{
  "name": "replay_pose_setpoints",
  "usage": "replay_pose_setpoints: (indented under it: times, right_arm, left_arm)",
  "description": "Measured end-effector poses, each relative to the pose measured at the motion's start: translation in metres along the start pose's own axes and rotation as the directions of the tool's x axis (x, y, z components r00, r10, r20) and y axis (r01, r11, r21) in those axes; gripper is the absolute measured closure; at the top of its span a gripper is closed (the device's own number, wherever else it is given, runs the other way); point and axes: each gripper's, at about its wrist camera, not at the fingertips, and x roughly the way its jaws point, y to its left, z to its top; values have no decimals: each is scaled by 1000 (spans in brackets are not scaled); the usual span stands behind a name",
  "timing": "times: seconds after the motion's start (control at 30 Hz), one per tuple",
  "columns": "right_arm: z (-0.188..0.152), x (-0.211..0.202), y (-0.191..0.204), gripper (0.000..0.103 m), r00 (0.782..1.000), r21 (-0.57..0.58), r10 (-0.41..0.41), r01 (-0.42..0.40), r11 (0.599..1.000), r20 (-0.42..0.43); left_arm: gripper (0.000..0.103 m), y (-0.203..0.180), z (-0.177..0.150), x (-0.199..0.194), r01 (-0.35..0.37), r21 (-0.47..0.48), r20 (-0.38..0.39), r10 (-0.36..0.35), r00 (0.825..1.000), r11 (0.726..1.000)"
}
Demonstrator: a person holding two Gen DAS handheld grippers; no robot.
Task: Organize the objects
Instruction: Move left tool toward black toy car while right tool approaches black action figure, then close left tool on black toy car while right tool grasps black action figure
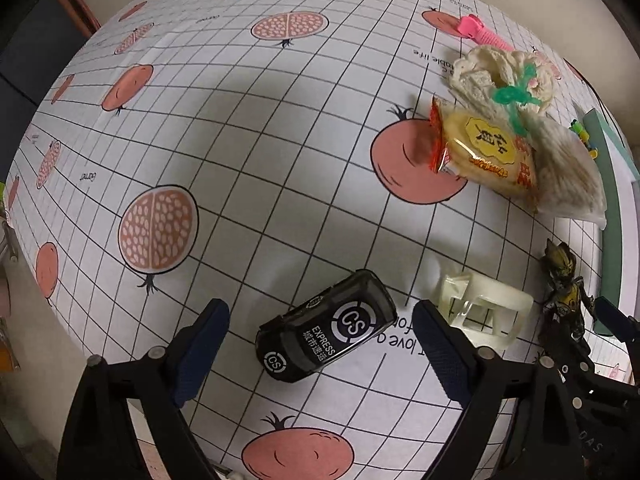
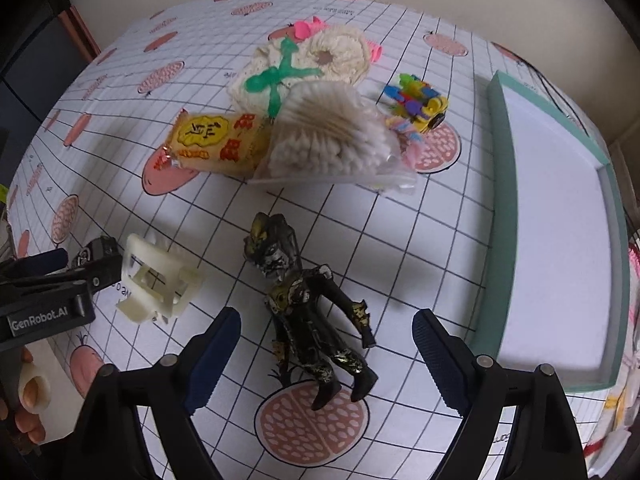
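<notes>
The left gripper (image 1: 320,344), jaws spread wide and empty, hangs low over the grid-printed pomegranate tablecloth (image 1: 240,140), straddling a black rounded "CS EXPRESS" stamp (image 1: 326,328). The right gripper (image 2: 326,354), likewise released, brackets a black-and-gold plastic action figure (image 2: 316,312) lying flat; the teal-rimmed white tray (image 2: 560,220) sits at three o'clock.

Left gripper (image 1: 320,344): jaws wide apart, black stamp (image 1: 326,326) lying between them, clearance both sides. Open tablecloth (image 1: 240,140) from 9 through 12 o'clock, passage free. White plastic clip (image 1: 486,306) just beside right finger at 2 o'clock. Snack packet (image 1: 486,152) and cotton swab bag (image 1: 568,172) block 1 o'clock.

Right gripper (image 2: 326,350): jaws spread, dark figurine (image 2: 316,312) between fingers. Green tray (image 2: 496,184) wall close at 3 o'clock. Bare strip ahead at 12, cotton swab bag beyond.
</notes>
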Motion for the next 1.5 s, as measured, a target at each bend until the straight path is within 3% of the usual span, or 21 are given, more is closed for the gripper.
replay_pose_setpoints:
  times: [0.13, 0.3, 0.47, 0.6, 0.67, 0.73, 1.0, 1.13, 1.17, 1.2, 1.37, 1.5]
  right_arm:
    - [-1, 0, 0, 14, 1000, 9, -3, 3, 1000, -4]
    - [-2, -7, 0, 24, 1000, 6, 12, -12, 1000, 5]
    - [-5, -10, -9, 47, 1000, 27, 23, -23, 999, -10]
    - [-8, -17, -18, 53, 999, 52, 47, -47, 998, -11]
    - [-10, -18, -20, 63, 998, 53, 59, -58, 997, -8]
    - [-14, -20, -25, 64, 997, 58, 79, -78, 995, -4]
    - [-22, -29, -34, 65, 995, 53, 97, -97, 994, 3]
    - [-19, -35, -33, 67, 993, 45, 116, -117, 992, 26]
    - [-20, -37, -33, 79, 992, 45, 124, -125, 991, 30]
    - [-20, -38, -33, 81, 991, 47, 128, -129, 990, 33]
    - [-12, -33, -25, 81, 990, 36, 138, -139, 990, 38]
    - [-4, -41, -23, 81, 981, 22, 172, -174, 984, 92]
  left_arm:
    - [23, 2, -2, 2, 14, 0, -19, -14, 1000, 1000]
    - [32, 0, -5, -3, 7, 13, -7, -6, 1000, 1000]
    - [34, -3, -7, -9, 19, 20, 6, -19, 1000, 1000]
    - [37, -5, -8, -15, 31, 21, 20, -32, 999, 999]
    - [45, -7, -9, -17, 34, 28, 24, -34, 999, 999]
    - [55, -8, -11, -18, 38, 29, 18, -38, 999, 999]
    - [63, -5, -14, -25, 69, 7, 18, -69, 997, 998]
    - [65, -2, -16, -33, 92, -10, 41, -92, 995, 996]
    - [67, -2, -16, -36, 95, -11, 49, -94, 994, 995]
    - [67, -1, -17, -39, 96, -13, 57, -95, 994, 995]
    - [67, 8, -23, -39, 120, -25, 85, -118, 989, 992]
    - [68, 14, -26, -49, 152, -43, 119, -146, 982, 987]
